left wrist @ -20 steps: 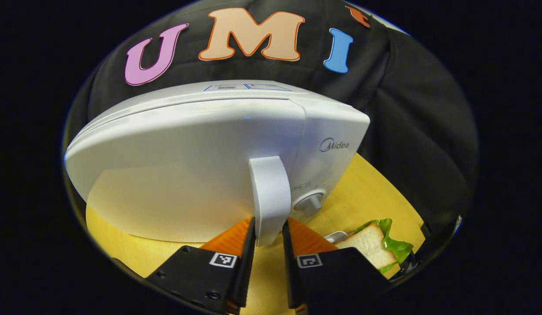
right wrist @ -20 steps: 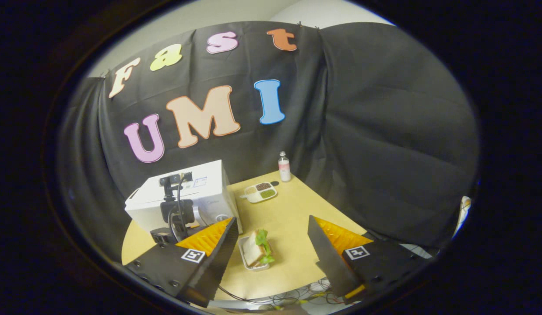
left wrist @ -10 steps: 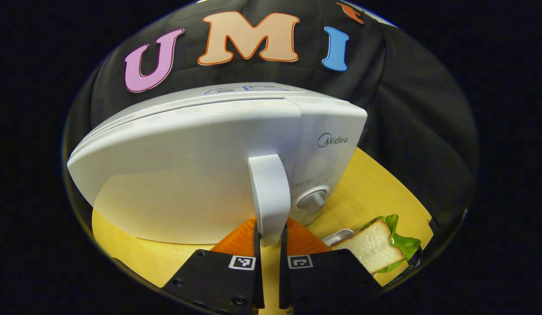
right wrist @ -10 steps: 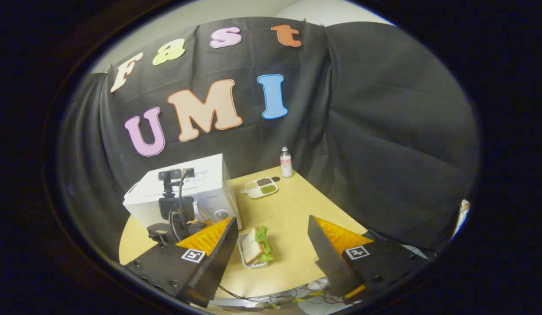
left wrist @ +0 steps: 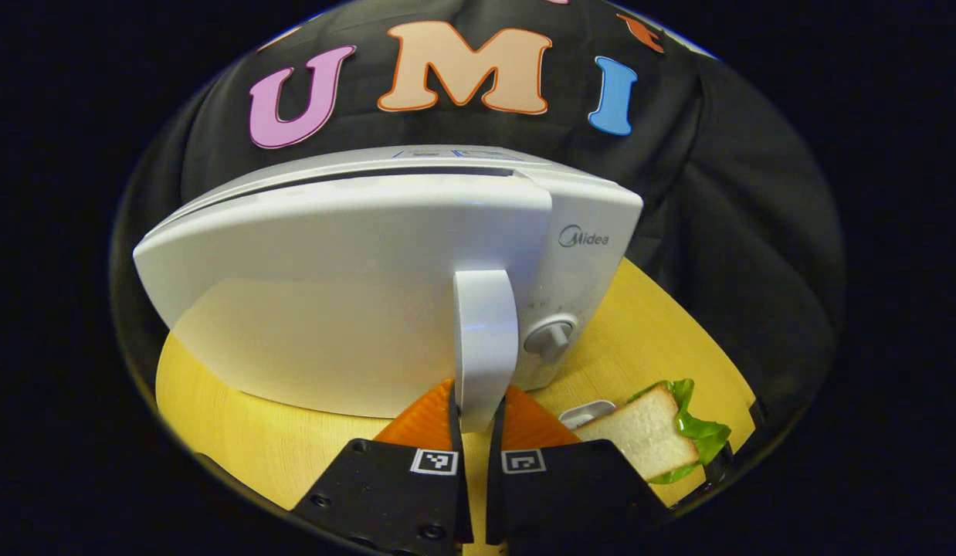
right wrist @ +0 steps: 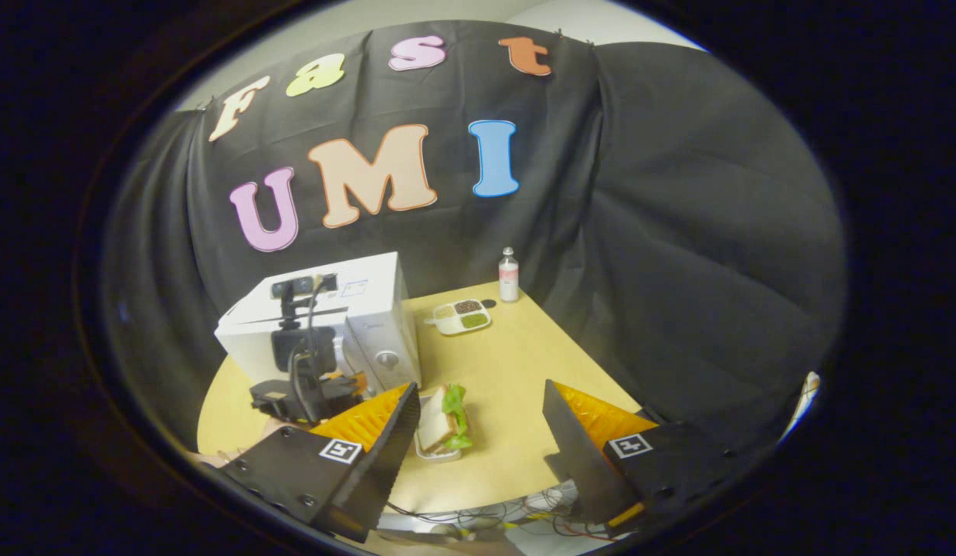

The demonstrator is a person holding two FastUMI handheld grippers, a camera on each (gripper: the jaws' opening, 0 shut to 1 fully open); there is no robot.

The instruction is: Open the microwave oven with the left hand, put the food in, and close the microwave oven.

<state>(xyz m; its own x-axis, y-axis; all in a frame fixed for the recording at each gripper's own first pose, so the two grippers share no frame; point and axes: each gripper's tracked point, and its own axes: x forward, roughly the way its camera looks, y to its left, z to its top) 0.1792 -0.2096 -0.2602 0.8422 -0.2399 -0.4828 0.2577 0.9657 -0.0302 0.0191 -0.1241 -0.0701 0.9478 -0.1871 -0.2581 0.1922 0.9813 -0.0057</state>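
Black cloth walls in the booth, and against it I see a pale wooden worktop (right wrist: 509, 378) carrying everything. Biggest on it is the white microwave oven (left wrist: 354, 286), standing toward the back left of the worktop in the right gripper view (right wrist: 323, 324). Its door (left wrist: 331, 309) sits slightly ajar: a dark gap runs along its top edge in the left gripper view. My left gripper (left wrist: 476, 417) has its jaws pinching the lower end of the upright door handle (left wrist: 486, 340), one finger pressed on each side. Just right of the handle is the round control knob (left wrist: 550, 338) on the oven's panel.

My right gripper (right wrist: 478, 432) hangs high above the near edge of the worktop with its jaws spread wide, gripping nothing. Between its fingers, farther off, the sandwich (right wrist: 443, 421) of white bread and green lettuce stands in a small white tray (right wrist: 435, 454), just in front of the oven's right corner; the left gripper view has it at lower right (left wrist: 655, 432).

Near the back of the worktop lies a divided dish (right wrist: 461, 316) of grains, with a small bottle (right wrist: 509, 275) behind it.
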